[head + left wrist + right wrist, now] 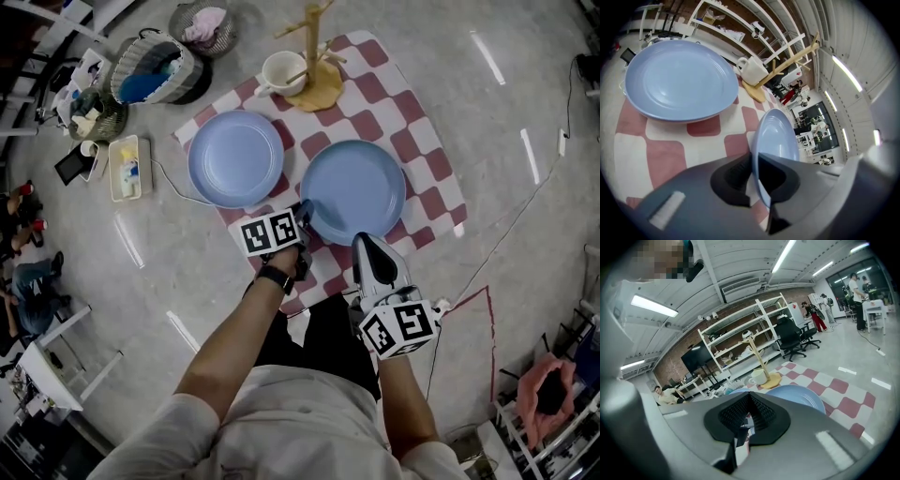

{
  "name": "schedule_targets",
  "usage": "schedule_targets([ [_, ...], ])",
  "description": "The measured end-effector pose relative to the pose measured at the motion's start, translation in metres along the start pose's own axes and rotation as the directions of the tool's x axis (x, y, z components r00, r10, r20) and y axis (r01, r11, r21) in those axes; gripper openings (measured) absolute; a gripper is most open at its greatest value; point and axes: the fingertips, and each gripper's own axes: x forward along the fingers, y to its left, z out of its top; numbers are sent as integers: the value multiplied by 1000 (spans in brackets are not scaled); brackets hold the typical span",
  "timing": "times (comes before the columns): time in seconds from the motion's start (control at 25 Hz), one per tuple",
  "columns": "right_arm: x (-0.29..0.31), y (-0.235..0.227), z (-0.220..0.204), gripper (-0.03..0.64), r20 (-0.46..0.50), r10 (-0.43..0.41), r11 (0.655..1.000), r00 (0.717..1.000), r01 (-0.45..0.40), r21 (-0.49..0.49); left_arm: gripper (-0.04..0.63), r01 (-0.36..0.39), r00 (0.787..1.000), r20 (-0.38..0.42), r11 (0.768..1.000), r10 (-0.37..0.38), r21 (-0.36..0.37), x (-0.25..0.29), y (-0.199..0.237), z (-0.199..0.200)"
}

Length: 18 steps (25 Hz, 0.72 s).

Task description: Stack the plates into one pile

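Two light blue plates lie on a red-and-white checked cloth (412,141) on the floor. The left plate (235,157) sits flat and untouched. My left gripper (302,214) is shut on the near-left rim of the right plate (353,192). In the left gripper view that plate (777,138) runs edge-on between the jaws, tilted up off the cloth, with the other plate (679,77) beyond it. My right gripper (364,246) hovers at the right plate's near edge, shut and holding nothing. In the right gripper view the plate (804,398) lies just past the jaws.
A white mug (282,72) and a wooden mug tree (316,56) stand at the cloth's far end. Baskets (155,66) and a white tray (128,167) sit on the floor at far left. A cable (169,183) runs beside the left plate.
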Motion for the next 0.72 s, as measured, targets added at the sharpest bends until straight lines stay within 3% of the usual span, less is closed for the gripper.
schedule_targets([
  [0.72, 12, 80, 2, 6, -1, 120, 988, 993, -120, -97, 29, 18, 991, 134, 994, -3, -108, -82, 33, 28],
])
